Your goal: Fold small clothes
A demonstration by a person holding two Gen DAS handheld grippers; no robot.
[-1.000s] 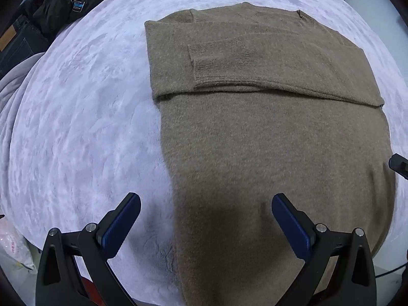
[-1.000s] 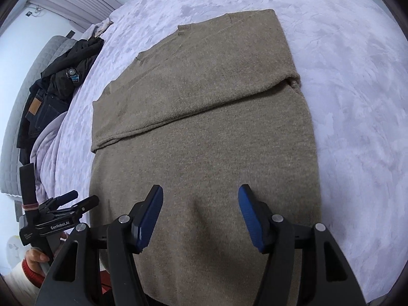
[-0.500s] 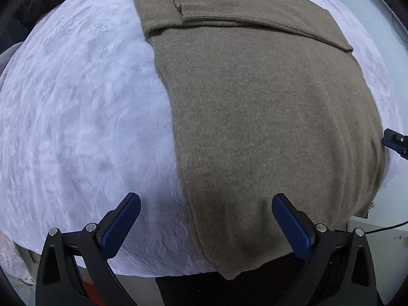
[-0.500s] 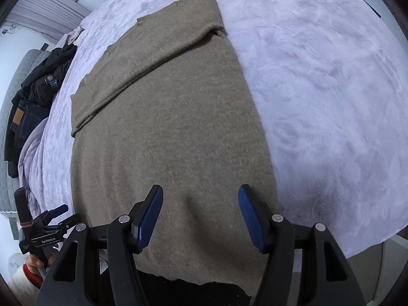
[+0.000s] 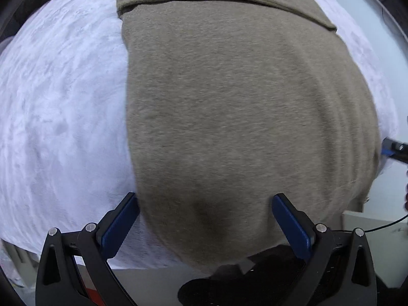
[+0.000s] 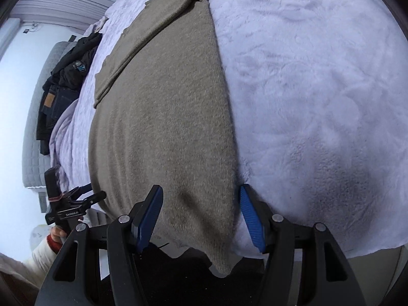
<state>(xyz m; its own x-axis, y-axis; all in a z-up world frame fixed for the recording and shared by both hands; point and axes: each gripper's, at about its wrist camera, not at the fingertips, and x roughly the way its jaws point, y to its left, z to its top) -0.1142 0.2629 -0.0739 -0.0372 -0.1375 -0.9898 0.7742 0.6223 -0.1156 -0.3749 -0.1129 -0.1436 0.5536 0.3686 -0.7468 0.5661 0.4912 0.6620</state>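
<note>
A brown knitted sweater point(image 5: 242, 107) lies flat on the lilac fleece blanket point(image 5: 58, 117), sleeves folded across its far end. Its hem hangs over the bed's near edge. My left gripper point(image 5: 204, 219) is open just above the hem's left corner, one pad off the cloth's left edge and the other over the cloth. In the right wrist view the same sweater point(image 6: 163, 117) shows its right hem corner between the pads of my right gripper point(image 6: 200, 216), which is open and does not press on it. The left gripper point(image 6: 94, 192) shows there too, held by a hand point(image 6: 57, 232).
Dark jackets and jeans point(image 6: 63, 81) are piled on the bed's far left, by a grey quilted headboard point(image 6: 33, 127). Grey floor and a dark cloth point(image 5: 229, 285) lie below the bed's near edge. A thin cable point(image 5: 382, 227) runs at the right.
Both grippers have drawn back along the sweater from its middle to its hem at the bed's near edge and have sunk lower. Their jaws stayed as wide as before.
</note>
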